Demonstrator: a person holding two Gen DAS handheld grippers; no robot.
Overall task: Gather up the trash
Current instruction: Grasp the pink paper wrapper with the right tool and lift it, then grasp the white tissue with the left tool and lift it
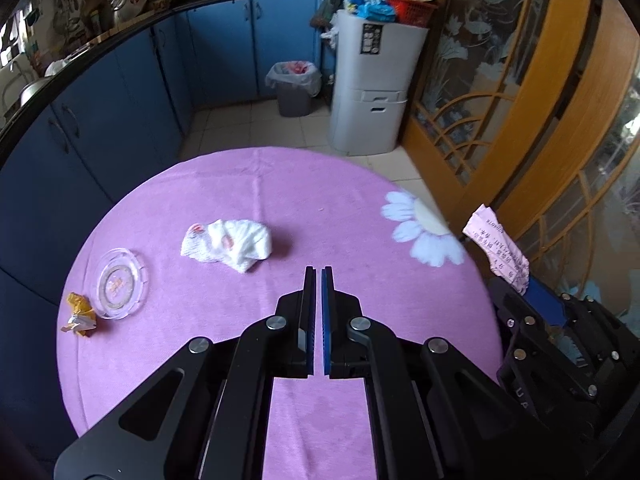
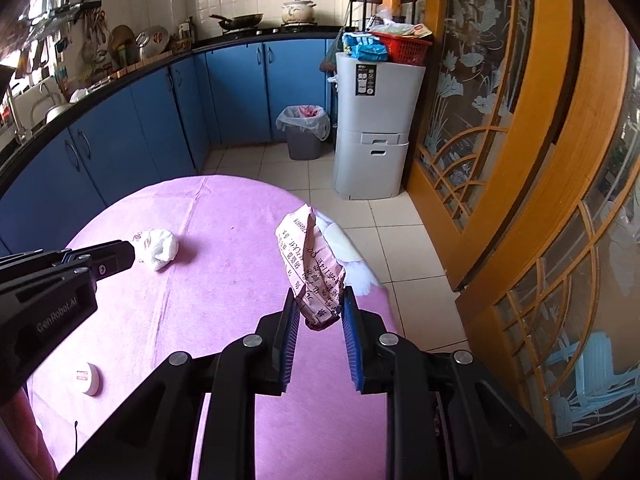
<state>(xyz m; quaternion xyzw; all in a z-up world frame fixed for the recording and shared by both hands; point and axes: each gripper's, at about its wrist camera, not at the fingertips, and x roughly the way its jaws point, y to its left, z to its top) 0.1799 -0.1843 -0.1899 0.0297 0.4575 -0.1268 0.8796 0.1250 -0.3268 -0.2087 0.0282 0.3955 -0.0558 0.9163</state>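
Holding pink paper (image 2: pixel 316 276), right gripper (image 2: pixel 320 304)

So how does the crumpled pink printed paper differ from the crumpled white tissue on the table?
The crumpled pink printed paper is lifted off the table, pinched in the right gripper; the crumpled white tissue lies on the purple tablecloth, untouched. The paper is pink with dark printed characters; the tissue is white with reddish marks. The paper stands as a long twist; the tissue is a low wad. Both are crumpled trash.

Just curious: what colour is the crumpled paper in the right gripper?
Pale pink crumpled paper with dark printed characters; clearest in the right wrist view.
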